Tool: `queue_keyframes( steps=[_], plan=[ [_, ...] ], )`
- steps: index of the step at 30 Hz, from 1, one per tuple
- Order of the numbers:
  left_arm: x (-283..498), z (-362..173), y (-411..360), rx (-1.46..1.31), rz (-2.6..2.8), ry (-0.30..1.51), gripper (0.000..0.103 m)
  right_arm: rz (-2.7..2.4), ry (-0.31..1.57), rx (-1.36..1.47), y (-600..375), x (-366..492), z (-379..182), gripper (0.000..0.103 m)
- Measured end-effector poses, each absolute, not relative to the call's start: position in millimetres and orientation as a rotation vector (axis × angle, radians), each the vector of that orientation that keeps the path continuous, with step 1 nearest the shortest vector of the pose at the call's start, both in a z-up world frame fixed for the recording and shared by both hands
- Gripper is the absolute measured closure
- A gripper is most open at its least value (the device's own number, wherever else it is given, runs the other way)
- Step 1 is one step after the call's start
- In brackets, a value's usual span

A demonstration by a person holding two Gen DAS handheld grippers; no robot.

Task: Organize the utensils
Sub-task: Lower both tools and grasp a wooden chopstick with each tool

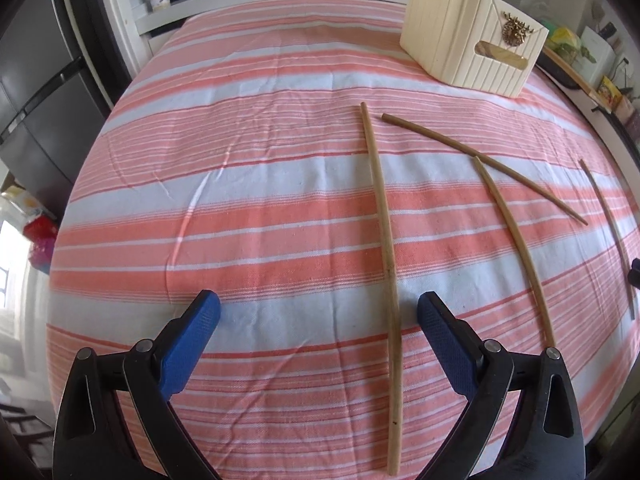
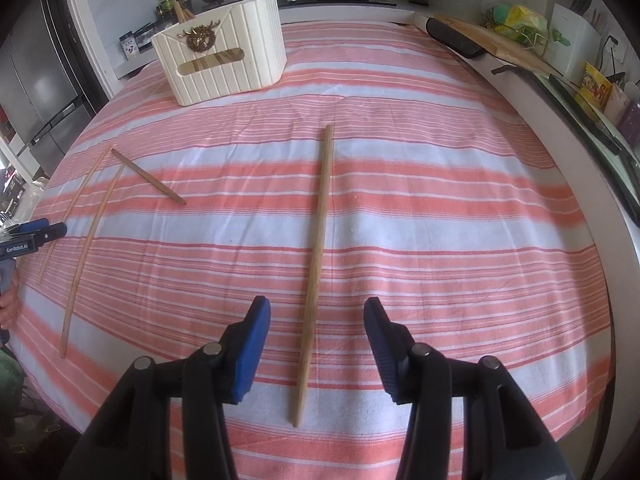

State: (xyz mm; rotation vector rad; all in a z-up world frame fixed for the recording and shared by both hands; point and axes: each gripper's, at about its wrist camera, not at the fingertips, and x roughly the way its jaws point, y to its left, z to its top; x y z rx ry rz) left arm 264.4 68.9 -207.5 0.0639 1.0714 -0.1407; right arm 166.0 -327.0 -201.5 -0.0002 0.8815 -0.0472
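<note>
- Left gripper (image 1: 318,312): jaws wide apart, holding nothing. One chopstick (image 1: 383,216) lies on the cloth between the pads, closer to its right-hand pad, running lengthways away from the claw.
- Right gripper (image 2: 317,320): jaws about half open, empty. A separate chopstick (image 2: 318,264) sits roughly centred between its pads, pointing straight ahead.
- Ahead-right of the left claw: two more sticks, a pale chopstick (image 1: 516,248) and a darker chopstick (image 1: 480,160), ends crossing or touching, can't tell which thru the fisheye.
- Holder (image 2: 224,64) stands well ahead, up-left of the right claw; sticks already poke out the top.
- Step in hand, my read: pick one stick per claw. To do well, lower till pads straddle the stick near its thick end, centre it (left claw needs a nudge rightward), close square across the shaft so it doesn't roll or pivot.
- Materials: sticks thin, smooth bamboo/wood, tapered, round-ish, so prone to rolling. Striped cloth (image 1: 240,200) soft, wrinkled, some give under the pads. Holder cream, ribbed, rigid, slot window and gold ornament at front. Pads blue, textured rubber.
</note>
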Motion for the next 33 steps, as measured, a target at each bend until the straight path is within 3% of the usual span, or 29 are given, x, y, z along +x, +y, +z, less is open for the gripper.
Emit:
queue_keyframes(
  steps=[21, 27, 31, 33],
  plan=[
    [264.6, -211.9, 67.2, 0.093, -0.168, 1.038, 0.000, 0.000, 0.945, -0.091, -318.1, 181.8, -211.5, 0.051],
    [276.1, -209.9, 68.2, 0.120, -0.225, 1.106, 0.000, 0.022, 0.979, -0.097, -319.2, 191.0, -208.5, 0.051],
    [294.2, -207.8, 62.4, 0.142, -0.256, 1.179, 0.001, 0.034, 1.003, -0.089, -324.4, 201.5, -204.9, 0.059],
    [304.7, -205.3, 58.2, 0.147, -0.263, 1.193, 0.008, 0.041, 1.009, -0.084, -326.5, 211.7, -202.5, 0.064]
  ],
)
